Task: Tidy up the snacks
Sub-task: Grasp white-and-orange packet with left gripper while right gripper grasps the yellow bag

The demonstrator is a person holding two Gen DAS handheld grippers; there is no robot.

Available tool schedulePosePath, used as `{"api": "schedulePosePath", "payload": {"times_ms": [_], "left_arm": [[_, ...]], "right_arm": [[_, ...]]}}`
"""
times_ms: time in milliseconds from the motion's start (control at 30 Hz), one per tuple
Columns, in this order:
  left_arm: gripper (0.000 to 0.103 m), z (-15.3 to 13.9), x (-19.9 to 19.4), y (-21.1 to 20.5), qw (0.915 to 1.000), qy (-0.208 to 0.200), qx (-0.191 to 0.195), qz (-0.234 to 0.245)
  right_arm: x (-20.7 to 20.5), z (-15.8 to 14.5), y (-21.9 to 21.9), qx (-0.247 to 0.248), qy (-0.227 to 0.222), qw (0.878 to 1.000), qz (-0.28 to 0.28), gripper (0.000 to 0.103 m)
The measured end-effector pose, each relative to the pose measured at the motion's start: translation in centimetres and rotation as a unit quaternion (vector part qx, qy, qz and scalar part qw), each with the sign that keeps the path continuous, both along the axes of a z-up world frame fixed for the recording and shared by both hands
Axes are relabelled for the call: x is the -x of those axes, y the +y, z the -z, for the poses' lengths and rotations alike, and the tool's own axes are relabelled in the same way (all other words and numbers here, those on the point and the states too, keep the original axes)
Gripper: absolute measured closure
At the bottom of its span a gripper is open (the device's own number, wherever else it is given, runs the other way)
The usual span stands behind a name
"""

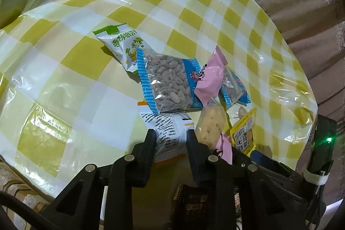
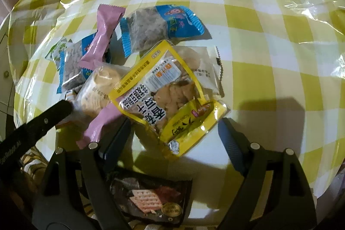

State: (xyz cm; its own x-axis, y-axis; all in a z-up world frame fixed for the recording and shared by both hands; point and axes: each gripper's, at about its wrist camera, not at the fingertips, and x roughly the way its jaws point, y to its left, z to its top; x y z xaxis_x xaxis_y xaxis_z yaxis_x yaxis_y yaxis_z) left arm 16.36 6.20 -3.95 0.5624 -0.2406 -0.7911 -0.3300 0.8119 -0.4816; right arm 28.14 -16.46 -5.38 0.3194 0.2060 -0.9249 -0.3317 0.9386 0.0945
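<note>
Here, left hand-held gripper [image 1: 171, 135] pinching white packet [image 1: 167, 133], print seemingly illegible, right hand-held gripper [image 2: 174, 128] wide.

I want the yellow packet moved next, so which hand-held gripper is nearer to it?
Right. The right hand-held gripper stands open with the yellow packet lying between its fingers. The left hand-held gripper is off to the side, closed on the white packet.

Printed date fragment "08.30" on the clear biscuit packet [image 2: 97, 87]; other print Chinese.
</note>
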Motion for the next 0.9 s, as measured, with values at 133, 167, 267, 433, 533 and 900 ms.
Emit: {"api": "schedulePosePath", "payload": {"times_ms": [133,167,267,433,533,900], "left_arm": [[0.074,-0.1,0.1,0.0,1.0,-0.004,-0.002,-0.001],[0.075,-0.1,0.2,0.0,1.0,-0.006,-0.003,-0.001],[0.075,-0.2,0.3,0.0,1.0,-0.008,-0.003,-0.002],[0.075,-0.6,0.8,-0.1,0.9998,-0.016,-0.005,-0.004],[0.075,-0.7,1.0,-0.2,0.9998,-0.019,-0.006,-0.003],[0.076,-0.7,1.2,0.0,0.9998,-0.021,-0.002,-0.002]], "right_arm": [[-0.2,-0.2,0.0,0.009,-0.014,1.0,0.003,0.045],[-0.2,-0.3,0.0,0.003,-0.015,1.0,0.0,0.053],[0.0,-0.5,0.1,-0.005,-0.019,1.0,-0.005,0.064],[0.4,-1.0,-0.1,-0.015,-0.02,1.0,-0.008,0.075],[1.4,-1.3,-0.8,-0.021,-0.022,1.0,-0.009,0.076],[4.2,-1.9,-3.6,-0.008,0.002,1.0,-0.006,0.079]]}}
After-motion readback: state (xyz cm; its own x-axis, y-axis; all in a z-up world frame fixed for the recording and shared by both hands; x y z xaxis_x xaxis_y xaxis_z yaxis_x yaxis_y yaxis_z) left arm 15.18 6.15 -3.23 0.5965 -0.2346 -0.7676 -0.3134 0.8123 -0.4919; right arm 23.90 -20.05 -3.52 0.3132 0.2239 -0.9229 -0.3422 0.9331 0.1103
